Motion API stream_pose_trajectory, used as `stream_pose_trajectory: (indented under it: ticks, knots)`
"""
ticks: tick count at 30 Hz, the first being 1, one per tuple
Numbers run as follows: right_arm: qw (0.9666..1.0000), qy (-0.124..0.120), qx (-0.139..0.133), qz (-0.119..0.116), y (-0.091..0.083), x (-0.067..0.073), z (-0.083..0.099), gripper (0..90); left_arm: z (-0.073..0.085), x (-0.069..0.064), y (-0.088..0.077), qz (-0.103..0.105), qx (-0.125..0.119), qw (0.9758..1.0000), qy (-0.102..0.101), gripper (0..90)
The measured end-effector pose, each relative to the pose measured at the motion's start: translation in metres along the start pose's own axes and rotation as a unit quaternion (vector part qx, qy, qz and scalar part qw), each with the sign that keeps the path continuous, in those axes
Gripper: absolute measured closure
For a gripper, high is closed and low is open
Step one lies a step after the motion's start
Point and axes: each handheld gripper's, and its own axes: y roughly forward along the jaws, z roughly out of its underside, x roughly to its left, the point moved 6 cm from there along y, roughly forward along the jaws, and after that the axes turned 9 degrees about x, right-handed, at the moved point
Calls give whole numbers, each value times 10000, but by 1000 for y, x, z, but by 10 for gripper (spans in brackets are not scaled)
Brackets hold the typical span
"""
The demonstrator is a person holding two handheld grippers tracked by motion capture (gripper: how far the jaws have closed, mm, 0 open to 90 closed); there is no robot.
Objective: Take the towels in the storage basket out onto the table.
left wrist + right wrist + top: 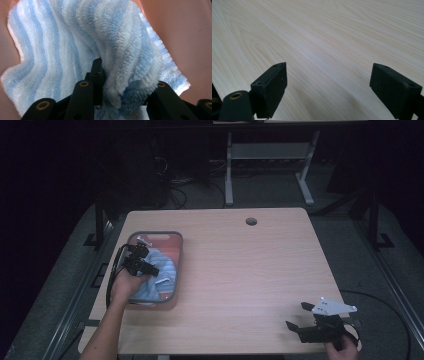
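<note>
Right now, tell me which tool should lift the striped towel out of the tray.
Left. The left tool is down in the pink tray, its jaws pinching a fold of the blue-and-white striped towel. The right tool sits open over bare table near the front right corner, far from the tray.

Left tool (151, 270) angled down, jaws pinched together on a fold; right tool (300, 316) lies level, jaws spread wide apart.

Blue-and-white striped towel (75, 42), pink tray (172, 240) with grey rim, pale wood-grain table (250, 270), black grippers
</note>
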Motion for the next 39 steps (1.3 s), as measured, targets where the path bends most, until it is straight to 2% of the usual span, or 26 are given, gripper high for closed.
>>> stream_pose_trajectory:
  ticks: [9, 11, 17, 18, 19, 21, 23, 24, 29, 30, 31, 32, 35, 36, 39]
  knots:
    - [10000, 67, -45, -26, 0, -1, -1, 137, 4, 1, -8, 370, -146, 9992, 52, 721]
    - [9999, 84, -79, -26, 0, -2, -1, 137, 6, 1, -11, 573, -232, 9981, 49, 733]
    - [9999, 101, -118, -20, -1, -1, -2, 138, 9, 0, -20, 709, -477, 9963, -4, 743]
    - [9998, 115, -128, -29, -1, -1, -2, 137, 9, -1, -24, 818, -585, 9949, -17, 743]
    - [9998, 117, -129, -28, -1, -2, -2, 137, 9, -1, -24, 818, -585, 9949, -17, 744]
    - [9998, 115, -134, -13, -1, -2, -2, 138, 9, -2, -29, 980, -741, 9924, -20, 744]
    - [9998, 121, -134, 6, -2, -2, -2, 138, 9, -2, -31, 1021, -787, 9917, -19, 744]
    - [9998, 118, -140, 4, -2, -3, -2, 137, 9, -3, -34, 1136, -871, 9897, -47, 744]
    - [9998, 122, -172, 21, -3, -4, -3, 138, 9, -3, -39, 1212, -992, 9876, -123, 745]
    - [9998, 110, -182, 27, -4, -4, -3, 138, 9, -3, -43, 1271, -1067, 9861, -119, 745]
    - [9998, 110, -182, 27, -4, -4, -3, 138, 9, -3, -43, 1271, -1067, 9861, -119, 745]
    - [9998, 113, -176, 28, -5, -4, -3, 137, 9, -2, -48, 1315, -1146, 9846, -132, 745]
    - [9998, 129, -174, 23, -5, -4, -2, 137, 9, -2, -53, 1344, -1226, 9832, -148, 745]
    - [9998, 135, -177, 17, -5, -4, -2, 137, 9, -3, -58, 1400, -1299, 9815, -159, 745]
    - [9998, 106, -176, 22, -5, -4, -3, 137, 8, -5, -64, 1398, -1363, 9807, -135, 745]
